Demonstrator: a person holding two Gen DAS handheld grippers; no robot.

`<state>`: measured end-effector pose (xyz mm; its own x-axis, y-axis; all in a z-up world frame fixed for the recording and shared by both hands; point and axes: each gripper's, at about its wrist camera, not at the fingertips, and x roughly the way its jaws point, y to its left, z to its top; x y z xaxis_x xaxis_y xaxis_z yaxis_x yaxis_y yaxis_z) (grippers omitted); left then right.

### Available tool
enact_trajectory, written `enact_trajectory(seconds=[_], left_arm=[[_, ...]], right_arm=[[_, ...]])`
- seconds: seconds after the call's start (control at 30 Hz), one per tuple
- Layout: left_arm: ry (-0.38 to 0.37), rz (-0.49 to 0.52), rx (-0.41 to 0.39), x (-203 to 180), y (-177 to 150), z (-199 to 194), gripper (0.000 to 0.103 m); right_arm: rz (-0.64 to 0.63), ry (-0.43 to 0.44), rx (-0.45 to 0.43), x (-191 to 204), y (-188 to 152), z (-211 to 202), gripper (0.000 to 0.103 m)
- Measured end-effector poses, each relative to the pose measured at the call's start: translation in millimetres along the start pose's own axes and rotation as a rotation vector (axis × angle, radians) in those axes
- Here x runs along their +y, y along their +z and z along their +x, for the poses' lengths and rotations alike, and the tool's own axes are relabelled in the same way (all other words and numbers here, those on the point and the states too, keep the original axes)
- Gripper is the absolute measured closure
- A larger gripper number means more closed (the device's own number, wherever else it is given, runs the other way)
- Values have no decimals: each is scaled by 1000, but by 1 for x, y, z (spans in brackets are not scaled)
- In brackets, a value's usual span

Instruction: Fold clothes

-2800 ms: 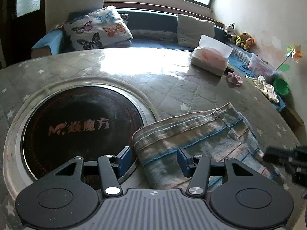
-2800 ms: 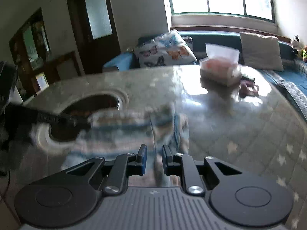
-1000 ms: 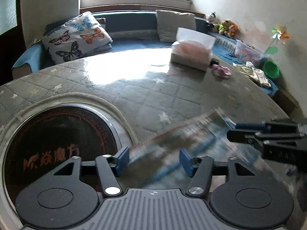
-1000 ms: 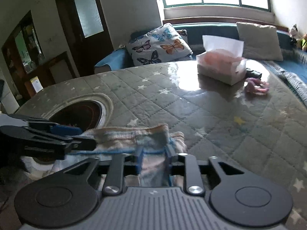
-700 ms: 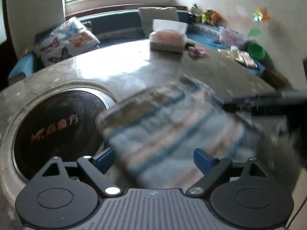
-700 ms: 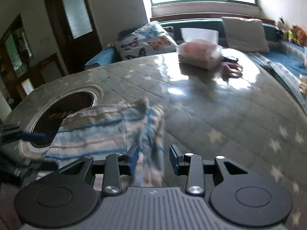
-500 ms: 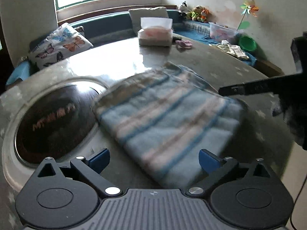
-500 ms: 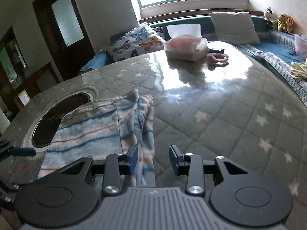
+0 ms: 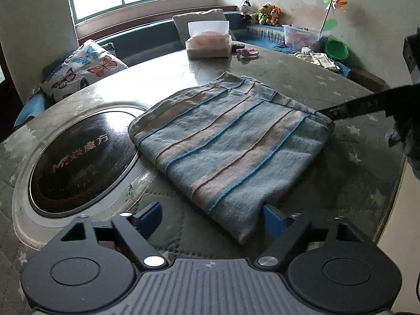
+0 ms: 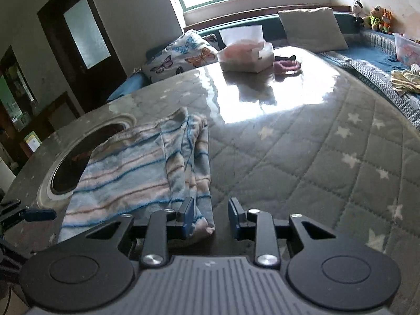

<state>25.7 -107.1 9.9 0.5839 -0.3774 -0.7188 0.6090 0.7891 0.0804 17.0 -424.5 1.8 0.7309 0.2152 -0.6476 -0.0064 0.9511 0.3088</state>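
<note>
The folded striped garment (image 9: 231, 141) lies flat on the quilted table (image 10: 315, 157), its far edge over the round dark hotplate (image 9: 78, 157). My left gripper (image 9: 210, 216) jaws are closing, wide, gripping nothing. My right gripper (image 10: 211, 214) jaws are closing around its corner, not pressing.

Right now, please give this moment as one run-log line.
striped garment: folded, flat on table | left gripper: closing, empty | right gripper: closing, unclamped

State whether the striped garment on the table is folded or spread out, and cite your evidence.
Folded. The striped garment lies as a compact rectangle, with stacked layers showing along its edge in the right wrist view.
</note>
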Motion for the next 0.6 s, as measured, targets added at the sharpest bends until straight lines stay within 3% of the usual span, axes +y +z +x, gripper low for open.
enact_trajectory(seconds=[0.1,0.3,0.47,0.6], left_arm=[[4,4,5,5,-5,-3,34],[17,-1,12,22,-11,-12,34],[-10,-6,-35,28,-3,-30,34],[-25,-22,-75,31,8,-37,34]], right_arm=[[7,12,10,3,-6,-5,74],[-30,14,24,15,-15,-20,74],[-69,37,-56,32,0,-35,74],[-136,91,-58,53,11,-25,74]])
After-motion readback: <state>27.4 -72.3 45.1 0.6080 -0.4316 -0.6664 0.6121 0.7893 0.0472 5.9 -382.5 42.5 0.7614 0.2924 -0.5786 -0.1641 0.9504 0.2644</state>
